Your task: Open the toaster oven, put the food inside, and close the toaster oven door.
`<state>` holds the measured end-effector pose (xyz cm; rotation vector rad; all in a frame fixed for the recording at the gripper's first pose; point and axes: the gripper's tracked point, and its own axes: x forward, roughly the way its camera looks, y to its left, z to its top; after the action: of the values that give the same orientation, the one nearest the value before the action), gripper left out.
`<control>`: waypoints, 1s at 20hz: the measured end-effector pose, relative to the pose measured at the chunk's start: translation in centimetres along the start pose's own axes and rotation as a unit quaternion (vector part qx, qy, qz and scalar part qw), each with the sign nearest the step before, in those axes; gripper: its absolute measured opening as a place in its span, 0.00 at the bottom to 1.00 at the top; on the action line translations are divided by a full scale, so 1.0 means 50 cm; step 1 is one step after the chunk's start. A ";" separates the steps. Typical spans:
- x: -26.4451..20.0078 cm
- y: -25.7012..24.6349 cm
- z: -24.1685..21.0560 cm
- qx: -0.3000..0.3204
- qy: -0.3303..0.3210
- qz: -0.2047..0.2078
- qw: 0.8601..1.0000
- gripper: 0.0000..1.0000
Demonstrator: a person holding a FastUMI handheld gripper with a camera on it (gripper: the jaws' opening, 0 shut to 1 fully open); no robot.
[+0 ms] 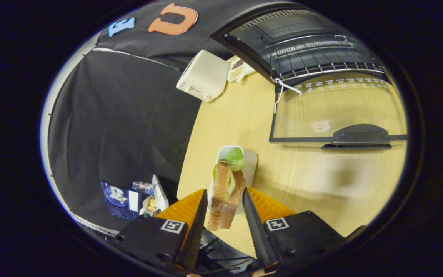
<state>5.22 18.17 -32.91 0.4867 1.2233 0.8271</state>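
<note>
Tongs (pixel 225 207) straddle the sandwich (pixel 226 196), one finger on each side, but whether both press on it cannot be told. Sandwich stands on edge, its far end with lettuce over a white plate (pixel 250 161) on the surface (pixel 237 115). Oven (pixel 302 50) lies beyond, its glass door (pixel 337 111) already dropped flat, rack bare. So step one looks done; grasping seems under way. Left to do: carry the sandwich to the rack, let go, shut the door. A white box (pixel 204 75) sits beside the oven.
</note>
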 end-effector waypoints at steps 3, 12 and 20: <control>0.004 -0.001 0.002 0.014 0.004 -0.002 1.000 0.48; -0.046 0.033 -0.003 0.041 -0.016 0.046 0.998 0.39; -0.188 -0.016 0.078 0.110 -0.110 0.103 0.982 0.39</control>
<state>8.09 10.79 -26.50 0.8734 1.0747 0.7910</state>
